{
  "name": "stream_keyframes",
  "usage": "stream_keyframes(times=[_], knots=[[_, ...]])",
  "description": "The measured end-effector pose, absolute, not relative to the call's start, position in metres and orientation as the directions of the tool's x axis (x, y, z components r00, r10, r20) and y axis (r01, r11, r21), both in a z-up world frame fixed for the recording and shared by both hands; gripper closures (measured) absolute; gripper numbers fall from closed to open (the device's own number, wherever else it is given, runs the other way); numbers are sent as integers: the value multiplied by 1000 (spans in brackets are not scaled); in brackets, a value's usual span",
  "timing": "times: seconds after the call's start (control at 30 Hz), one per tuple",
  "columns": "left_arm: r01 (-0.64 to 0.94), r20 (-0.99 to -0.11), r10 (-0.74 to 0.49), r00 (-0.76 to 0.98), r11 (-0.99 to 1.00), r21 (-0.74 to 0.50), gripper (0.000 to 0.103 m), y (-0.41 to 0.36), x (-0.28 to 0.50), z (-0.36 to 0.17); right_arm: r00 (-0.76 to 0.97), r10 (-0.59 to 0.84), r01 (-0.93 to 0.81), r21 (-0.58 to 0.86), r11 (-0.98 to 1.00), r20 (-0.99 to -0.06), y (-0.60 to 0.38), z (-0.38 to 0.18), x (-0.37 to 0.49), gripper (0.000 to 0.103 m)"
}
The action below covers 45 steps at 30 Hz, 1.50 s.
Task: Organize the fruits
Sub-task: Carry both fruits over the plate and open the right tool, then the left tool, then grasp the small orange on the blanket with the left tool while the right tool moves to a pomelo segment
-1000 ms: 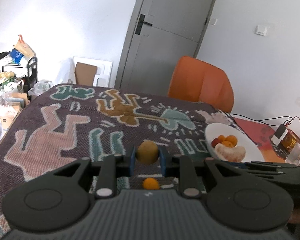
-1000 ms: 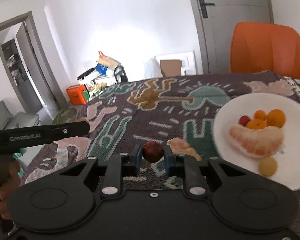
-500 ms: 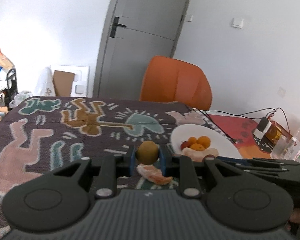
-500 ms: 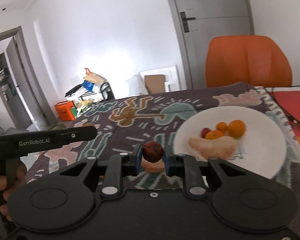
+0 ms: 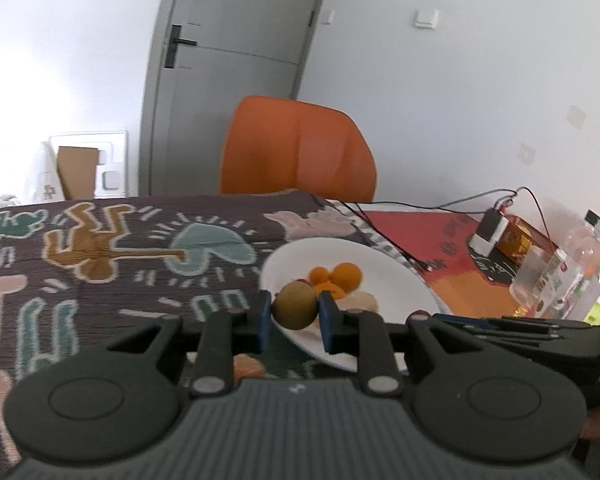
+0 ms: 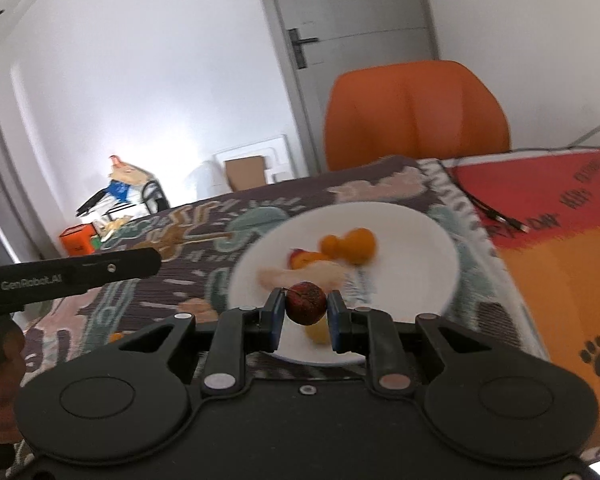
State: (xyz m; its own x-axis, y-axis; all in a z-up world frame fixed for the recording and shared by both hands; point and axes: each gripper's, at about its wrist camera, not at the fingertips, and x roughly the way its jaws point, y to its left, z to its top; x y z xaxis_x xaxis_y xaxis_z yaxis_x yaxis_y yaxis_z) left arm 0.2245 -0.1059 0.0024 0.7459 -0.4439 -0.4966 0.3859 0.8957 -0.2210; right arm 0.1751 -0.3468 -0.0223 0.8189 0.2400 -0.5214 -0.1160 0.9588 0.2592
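My left gripper (image 5: 294, 318) is shut on a brownish-green round fruit (image 5: 294, 306), held just over the near left rim of the white plate (image 5: 396, 280). My right gripper (image 6: 305, 316) is shut on a small dark red fruit (image 6: 306, 303), held above the near part of the same plate (image 6: 416, 248). On the plate lie small orange fruits (image 6: 352, 245), a pale citrus segment (image 6: 300, 276) and a yellow fruit (image 6: 318, 334). A peeled orange segment (image 5: 248, 366) lies on the cloth left of the plate. The left gripper's body (image 6: 72, 274) shows at the left of the right wrist view.
A patterned dark cloth (image 5: 100, 248) covers the table. An orange chair (image 5: 300, 148) stands behind it. Right of the plate lie a red-orange mat (image 6: 560, 240), cables (image 5: 384, 232), a small device (image 5: 488, 232) and a clear plastic jar (image 5: 568, 276). A tiny orange fruit (image 6: 117, 336) rests on the cloth.
Both grippers have swung to the right with their fruits, from over the bare cloth to the plate. The plate now sits straight ahead in both views. Both grips are unchanged.
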Motion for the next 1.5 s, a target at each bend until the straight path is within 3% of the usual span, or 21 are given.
stream_keyframes(times=[0.33, 0.4, 0.47, 0.93, 1.13, 1.23, 1.5], knots=[[445, -516, -485, 706, 871, -210, 80, -141, 231, -5, 814, 214, -73, 270, 960, -540, -363, -36, 178, 81], [450, -520, -487, 702, 869, -207, 80, -146, 232, -5, 814, 217, -77, 270, 960, -539, -363, -36, 178, 73], [457, -525, -491, 696, 866, -203, 80, -151, 233, -6, 823, 197, -65, 256, 965, -533, -364, -34, 175, 73], [516, -560, -520, 645, 837, -183, 80, -204, 245, -13, 849, 188, -41, 295, 955, -493, -394, -26, 148, 72], [528, -529, -536, 658, 829, -184, 79, -216, 248, -3, 850, 195, -42, 308, 951, -489, -397, -28, 146, 72], [541, -509, -546, 665, 823, -176, 70, -215, 244, 5, 850, 202, -46, 314, 948, -486, -398, -29, 146, 70], [454, -483, -459, 745, 880, -137, 23, -172, 234, 19, 852, 223, -68, 322, 944, -473, -391, -28, 146, 59]])
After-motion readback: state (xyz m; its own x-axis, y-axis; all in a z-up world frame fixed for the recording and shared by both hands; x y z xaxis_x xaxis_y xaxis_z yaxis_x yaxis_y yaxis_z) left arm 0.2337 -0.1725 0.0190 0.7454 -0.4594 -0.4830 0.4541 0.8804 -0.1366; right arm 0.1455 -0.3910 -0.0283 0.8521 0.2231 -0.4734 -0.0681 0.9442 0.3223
